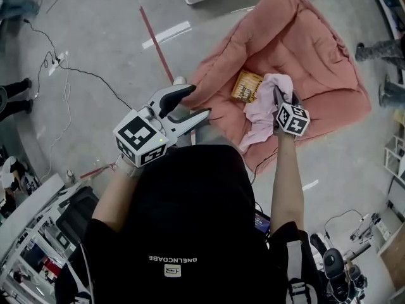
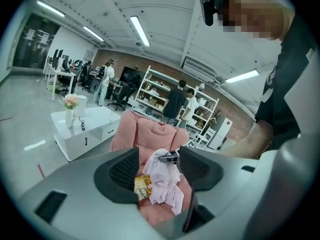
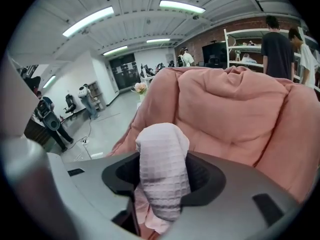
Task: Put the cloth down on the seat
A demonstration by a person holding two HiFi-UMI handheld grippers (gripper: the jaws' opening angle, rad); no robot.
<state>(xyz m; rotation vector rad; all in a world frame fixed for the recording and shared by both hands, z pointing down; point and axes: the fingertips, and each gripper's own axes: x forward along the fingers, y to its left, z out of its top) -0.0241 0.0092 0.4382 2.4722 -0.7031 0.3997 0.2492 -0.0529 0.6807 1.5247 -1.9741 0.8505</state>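
The pink cloth (image 1: 262,109) hung bunched over the pink seat (image 1: 316,49), just beside a yellow snack pack (image 1: 247,85). The right gripper (image 1: 280,97) had its jaws pinching the cloth's top. The left gripper (image 1: 196,101) hovered off the seat's left edge, jaws spread, nothing in them.

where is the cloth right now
The cloth is right of centre in the head view, clamped in the jaws of the right gripper and hanging over the seat of the pink armchair, just right of the yellow packet.
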